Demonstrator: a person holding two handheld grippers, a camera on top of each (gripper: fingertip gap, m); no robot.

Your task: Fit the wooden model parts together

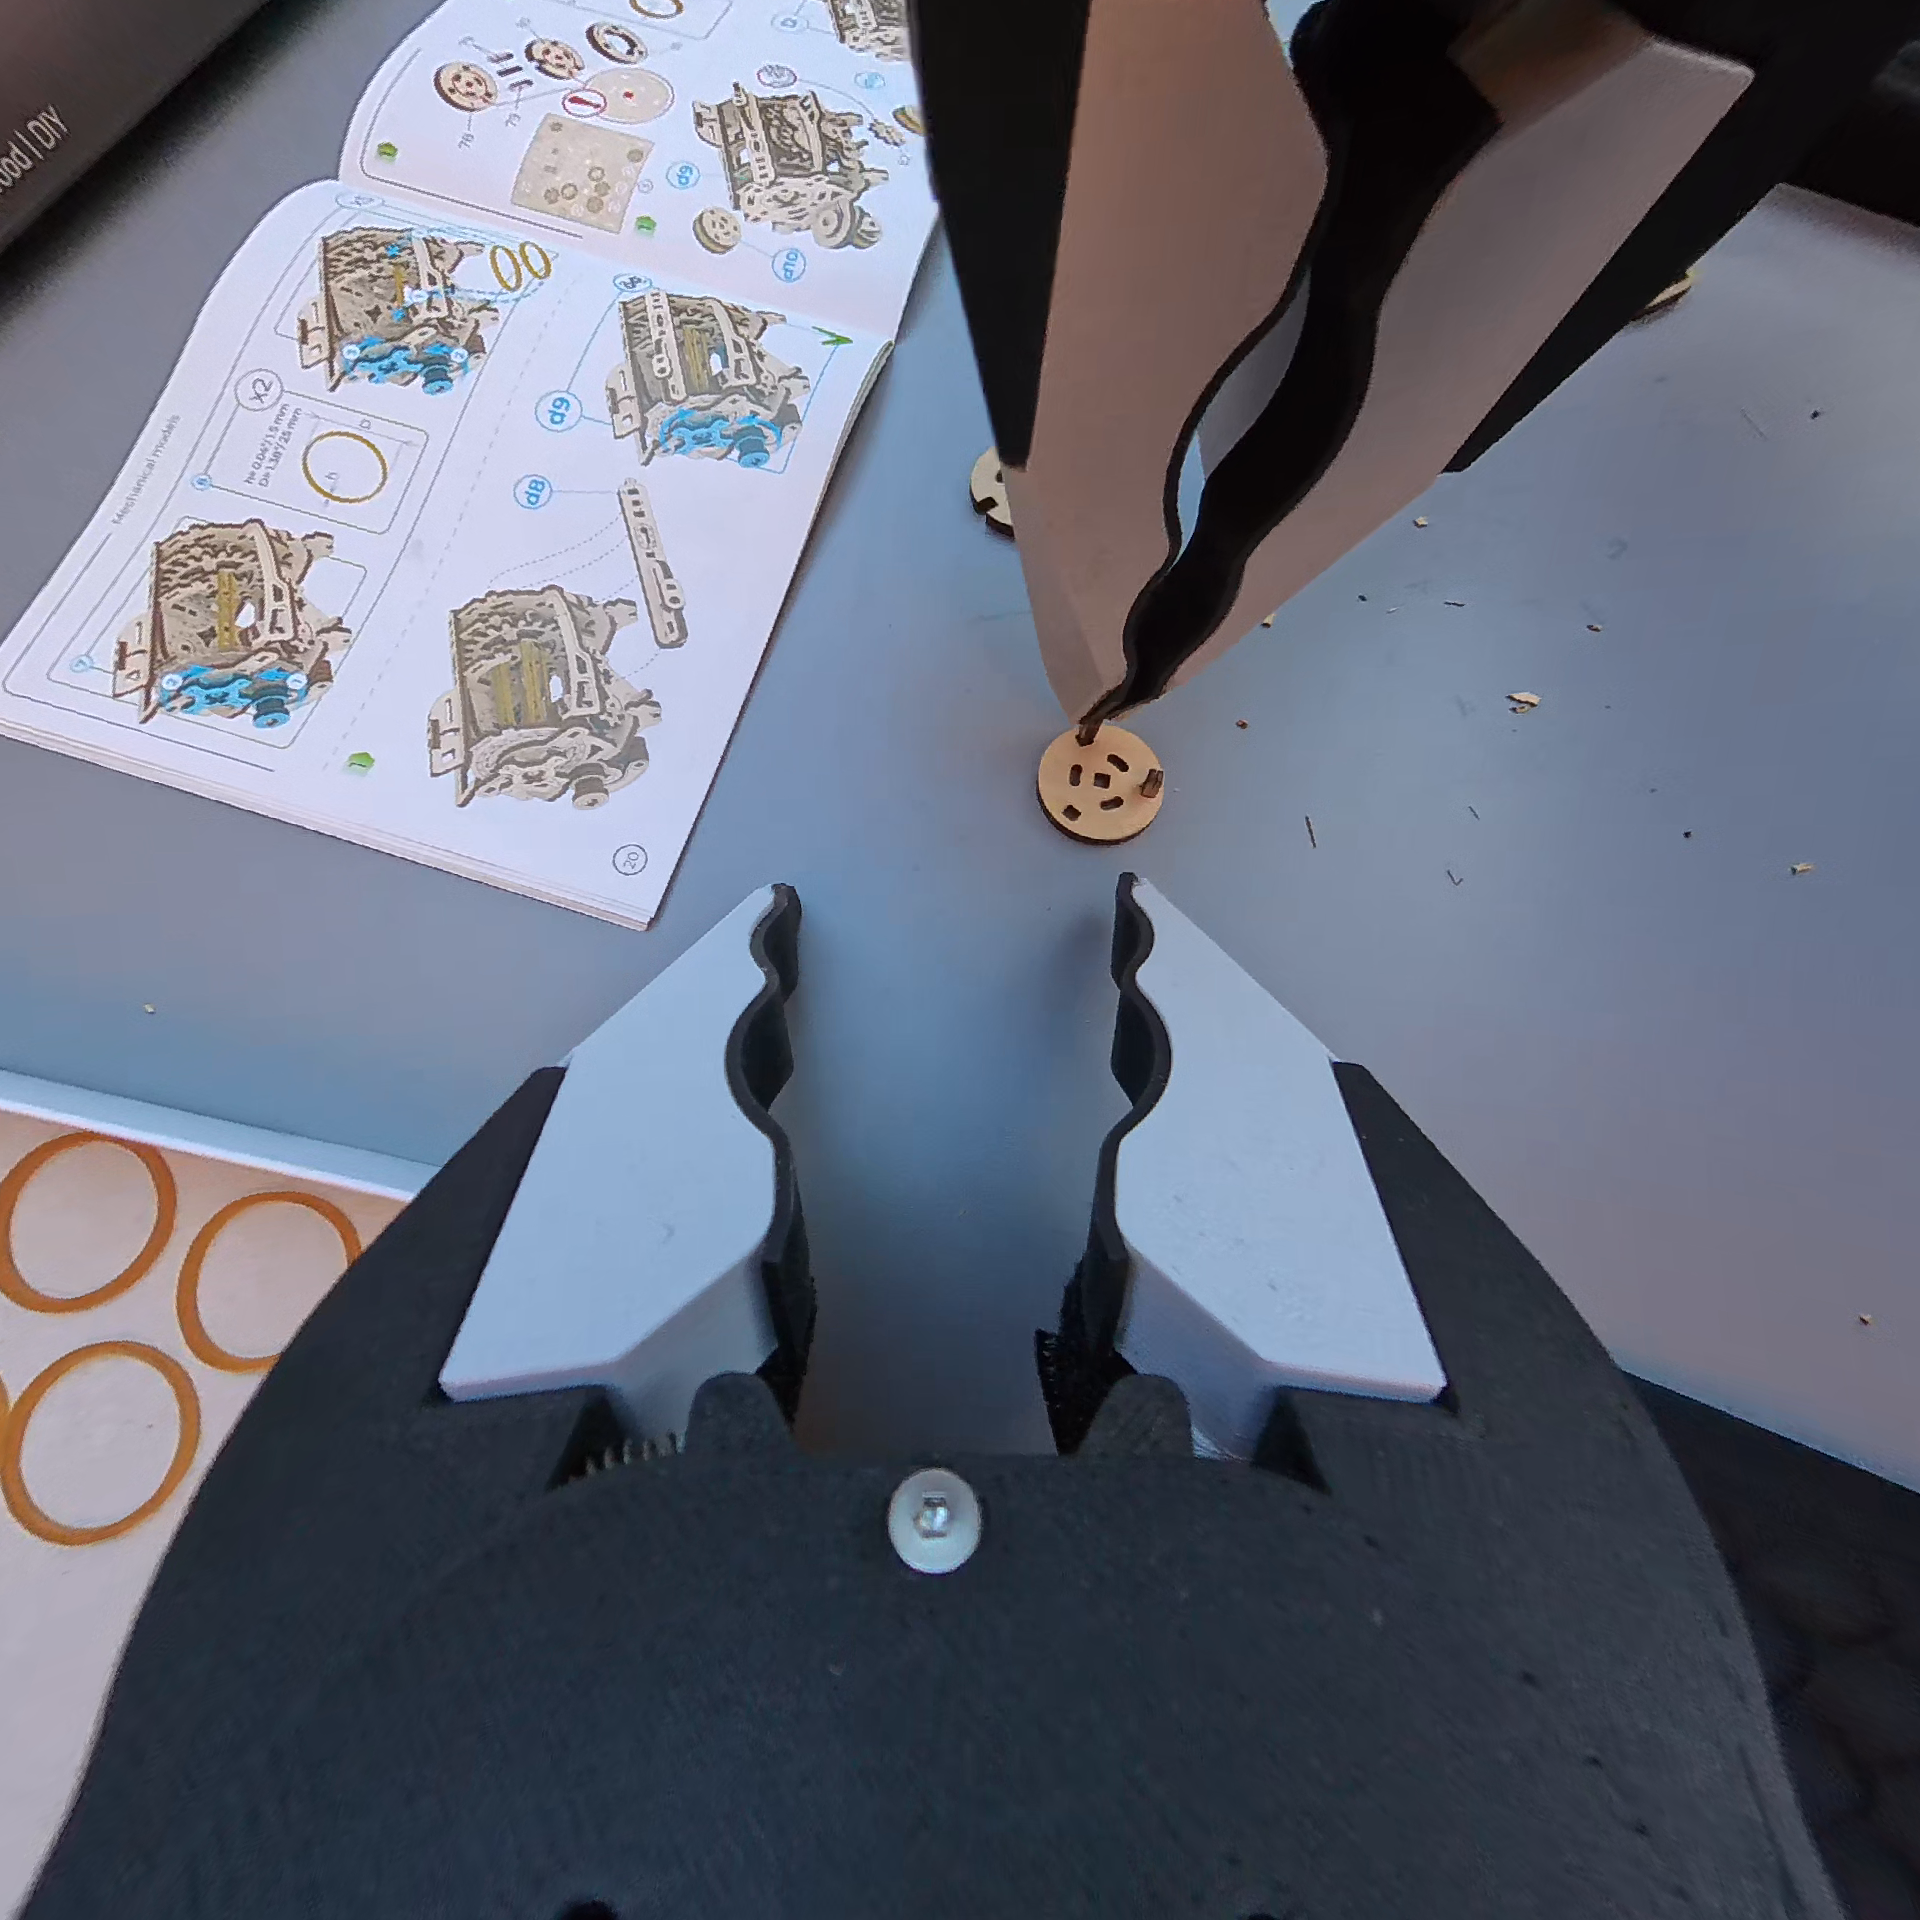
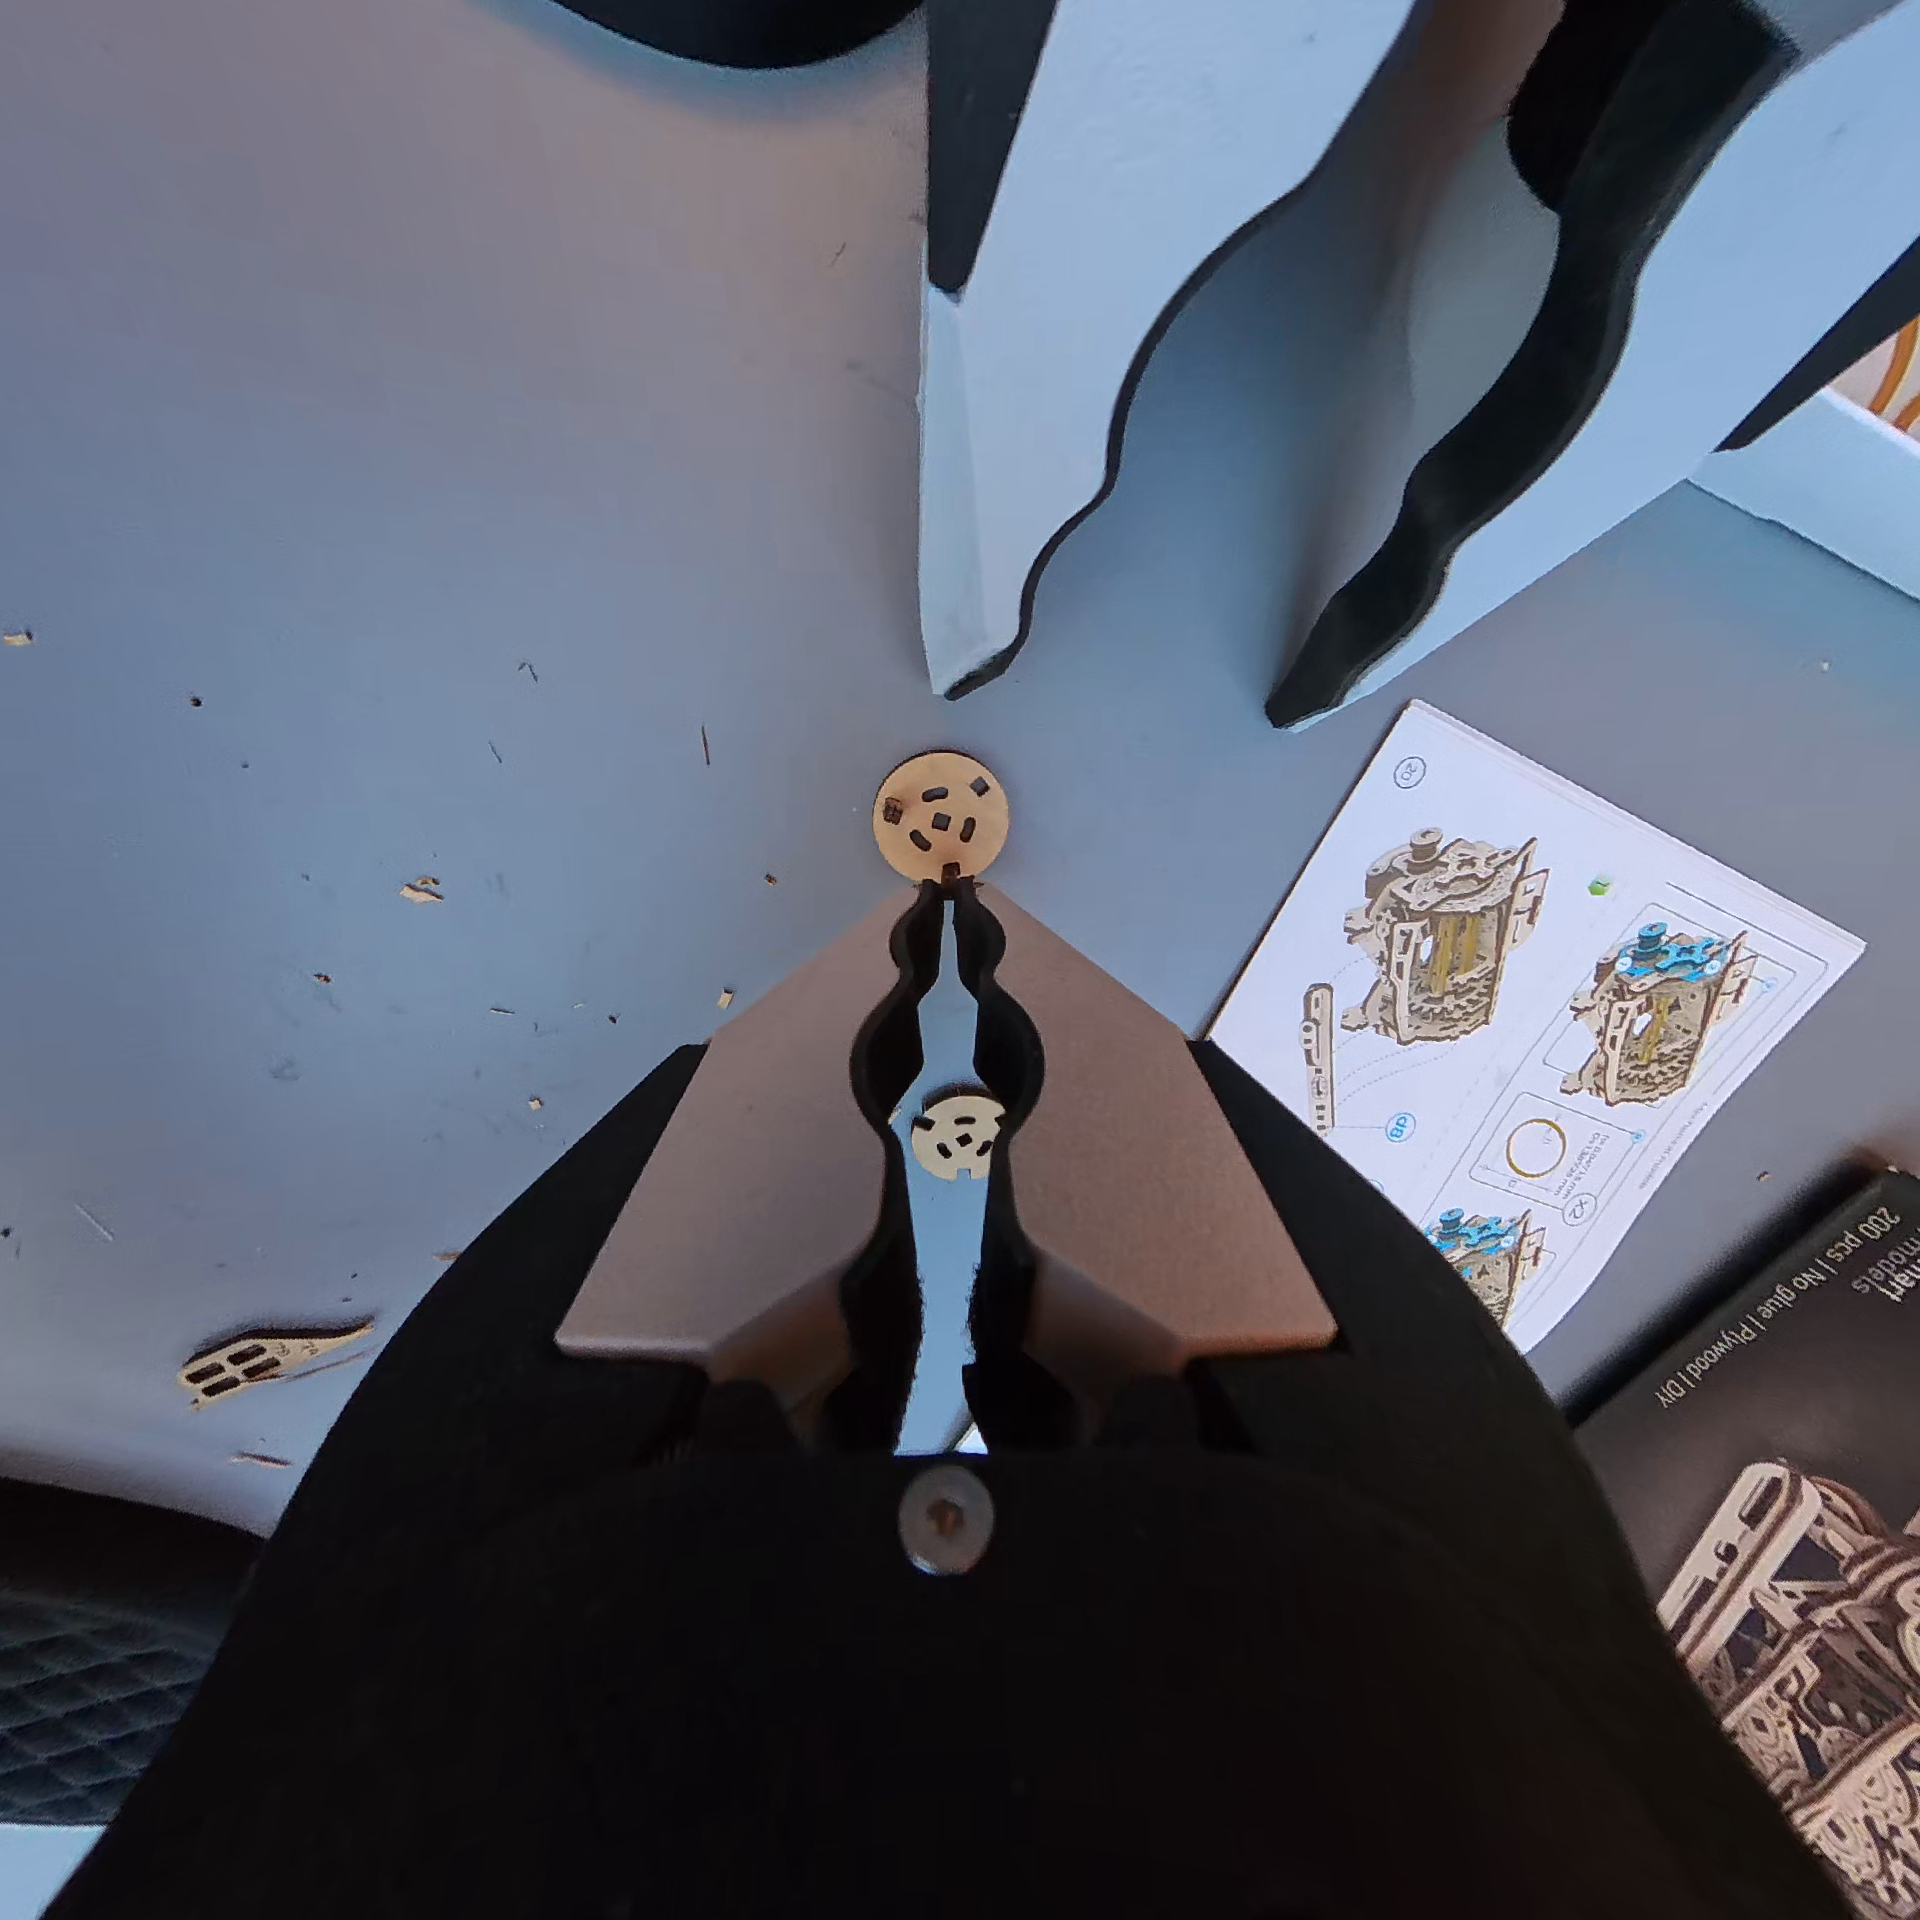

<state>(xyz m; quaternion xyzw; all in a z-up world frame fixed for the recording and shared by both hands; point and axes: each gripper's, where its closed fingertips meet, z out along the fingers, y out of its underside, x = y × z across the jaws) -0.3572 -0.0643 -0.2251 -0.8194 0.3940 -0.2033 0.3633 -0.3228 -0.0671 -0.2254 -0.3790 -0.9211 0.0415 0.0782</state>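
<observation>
A round wooden disc with small slots lies flat on the grey table. My right gripper comes down from above in the left wrist view. It is shut on a small wooden peg at the disc's rim. Another peg stands upright in the disc. My left gripper is open and empty, just short of the disc; it also shows in the right wrist view. A second slotted disc lies under my right gripper, and is half hidden in the left wrist view.
An open instruction booklet lies left of the disc, with a dark box beside it. A white tray with orange rubber bands sits by my left gripper. A flat wooden part with window holes and wood chips lie on the table. The gap from one gripper's tips to the other's is roughly 4 cm.
</observation>
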